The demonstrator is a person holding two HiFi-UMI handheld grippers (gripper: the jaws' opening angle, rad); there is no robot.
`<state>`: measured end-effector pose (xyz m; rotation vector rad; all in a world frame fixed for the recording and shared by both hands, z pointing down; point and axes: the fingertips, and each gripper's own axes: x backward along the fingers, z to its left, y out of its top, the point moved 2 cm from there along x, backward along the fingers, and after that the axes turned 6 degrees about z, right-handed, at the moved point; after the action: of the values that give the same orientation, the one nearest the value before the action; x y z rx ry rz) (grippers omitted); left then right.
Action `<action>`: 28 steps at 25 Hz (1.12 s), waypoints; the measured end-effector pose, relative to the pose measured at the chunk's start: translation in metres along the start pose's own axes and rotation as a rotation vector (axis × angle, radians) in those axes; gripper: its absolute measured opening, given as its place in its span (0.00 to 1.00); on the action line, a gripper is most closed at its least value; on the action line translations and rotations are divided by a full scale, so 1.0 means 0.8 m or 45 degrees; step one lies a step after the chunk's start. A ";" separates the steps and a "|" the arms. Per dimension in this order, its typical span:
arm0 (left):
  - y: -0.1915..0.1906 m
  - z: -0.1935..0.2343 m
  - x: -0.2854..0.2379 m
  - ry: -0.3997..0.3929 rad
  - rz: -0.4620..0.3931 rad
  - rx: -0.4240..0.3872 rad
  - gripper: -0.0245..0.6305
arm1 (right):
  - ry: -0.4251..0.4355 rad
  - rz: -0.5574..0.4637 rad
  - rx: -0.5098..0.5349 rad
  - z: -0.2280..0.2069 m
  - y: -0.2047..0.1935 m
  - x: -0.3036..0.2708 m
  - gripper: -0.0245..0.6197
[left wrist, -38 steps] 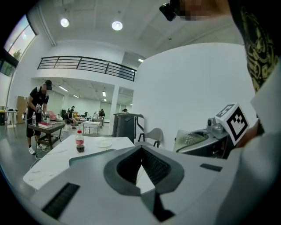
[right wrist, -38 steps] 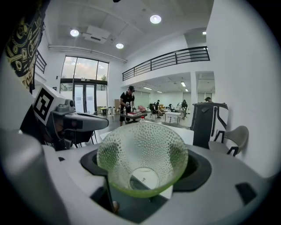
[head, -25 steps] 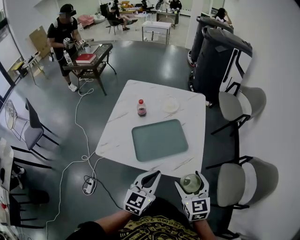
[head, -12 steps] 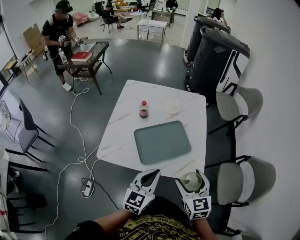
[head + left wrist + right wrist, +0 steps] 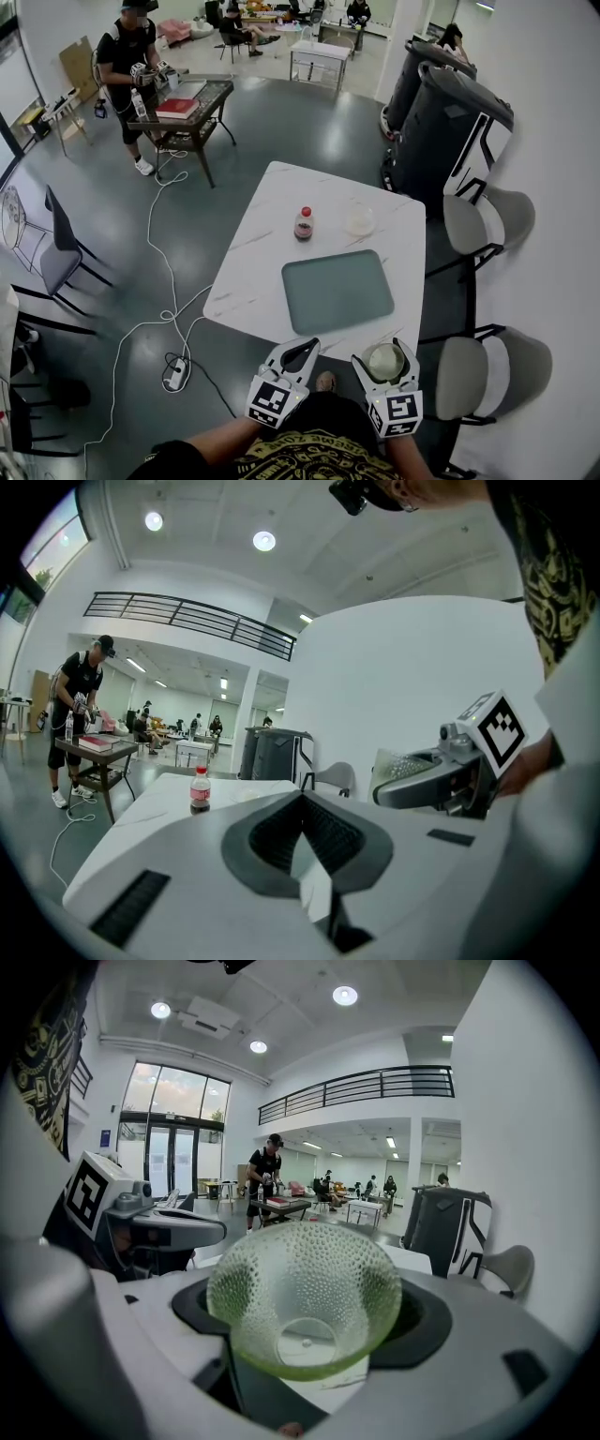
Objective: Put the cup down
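Over the last second the head view has closed in on the white table point(image 5: 253, 272) and swung slightly left, so the table now sits a little further right in the frame. The bottle point(image 5: 303, 223), the clear dish point(image 5: 360, 221) and the grey-green tray point(image 5: 337, 291) have slid right and down with it, keeping their places relative to one another. Both grippers hold the same low position in front of the person's chest. The right gripper point(image 5: 384, 354) is still clamped on the cup point(image 5: 384, 363). Its own view shows the dimpled greenish glass wedged between the two jaws, mouth toward the camera, nothing visible inside. The left gripper point(image 5: 307, 349) carries nothing: jaw tips pressed together, only the hollow between the pads showing. The cup is in the air at the table's near edge, just short of it or barely over it, with the tray near, just beyond, and the bottle and dish further back and well clear. Judgement: the approach is nearly finished and the set-down itself has not begun. What remains is a short reach forward over the tabletop or tray, a lowering until the base is supported, then letting the jaws part. The main risk appears to be releasing too close to the edge.
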<state>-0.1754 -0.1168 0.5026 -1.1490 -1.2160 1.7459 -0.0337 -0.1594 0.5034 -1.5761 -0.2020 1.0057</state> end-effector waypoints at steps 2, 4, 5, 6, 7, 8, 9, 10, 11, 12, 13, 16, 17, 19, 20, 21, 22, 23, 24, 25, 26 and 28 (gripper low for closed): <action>-0.002 0.007 -0.003 0.020 0.013 0.002 0.03 | 0.013 -0.001 0.006 -0.004 0.003 -0.009 0.65; -0.004 0.013 -0.010 0.041 0.024 0.002 0.03 | 0.029 0.003 0.016 -0.008 0.005 -0.020 0.65; -0.005 0.016 -0.013 0.052 0.030 0.004 0.03 | 0.040 0.007 0.020 -0.010 0.004 -0.025 0.65; -0.005 0.019 -0.015 0.065 0.036 0.008 0.03 | 0.053 0.012 0.023 -0.011 0.004 -0.031 0.65; -0.004 0.023 -0.016 0.077 0.040 0.012 0.03 | 0.066 0.015 0.026 -0.010 0.006 -0.036 0.65; -0.003 0.026 -0.017 0.088 0.041 0.015 0.03 | 0.078 0.016 0.030 -0.010 0.008 -0.041 0.65; -0.001 0.030 -0.018 0.099 0.041 0.017 0.03 | 0.089 0.016 0.035 -0.010 0.011 -0.046 0.65; 0.000 0.034 -0.021 0.110 0.041 0.020 0.03 | 0.100 0.014 0.041 -0.012 0.014 -0.052 0.65; 0.000 0.038 -0.024 0.122 0.043 0.023 0.03 | 0.111 0.012 0.045 -0.014 0.016 -0.058 0.65; 0.000 0.041 -0.029 0.135 0.046 0.027 0.03 | 0.124 0.009 0.050 -0.016 0.018 -0.065 0.65; 0.000 0.045 -0.032 0.147 0.050 0.030 0.03 | 0.137 0.006 0.053 -0.018 0.020 -0.072 0.65; -0.002 0.052 -0.040 0.177 0.068 0.038 0.03 | 0.172 0.005 0.062 -0.022 0.024 -0.089 0.65; -0.003 0.054 -0.042 0.185 0.075 0.041 0.03 | 0.184 0.005 0.064 -0.022 0.024 -0.094 0.65; -0.006 0.059 -0.047 0.201 0.087 0.049 0.03 | 0.205 0.006 0.069 -0.024 0.026 -0.104 0.65; -0.008 0.062 -0.050 0.208 0.093 0.055 0.03 | 0.215 0.006 0.072 -0.025 0.026 -0.110 0.65; -0.010 0.064 -0.054 0.215 0.099 0.061 0.03 | 0.225 0.007 0.076 -0.026 0.027 -0.116 0.65; -0.012 0.067 -0.057 0.222 0.105 0.067 0.03 | 0.236 0.006 0.080 -0.027 0.027 -0.121 0.65; -0.014 0.069 -0.059 0.231 0.112 0.072 0.03 | 0.246 0.004 0.085 -0.028 0.028 -0.127 0.65; -0.016 0.071 -0.062 0.240 0.119 0.076 0.03 | 0.255 0.001 0.090 -0.028 0.029 -0.132 0.65; -0.018 0.074 -0.064 0.250 0.127 0.079 0.03 | 0.266 0.001 0.094 -0.028 0.028 -0.137 0.65; -0.020 0.076 -0.066 0.260 0.137 0.082 0.03 | 0.279 0.003 0.098 -0.028 0.027 -0.142 0.65; -0.026 0.082 -0.072 0.275 0.156 0.086 0.03 | 0.303 0.011 0.105 -0.026 0.025 -0.154 0.65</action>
<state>-0.2150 -0.1830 0.5484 -1.3569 -0.9682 1.6868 -0.1025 -0.2573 0.5437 -1.6068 0.0105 0.8148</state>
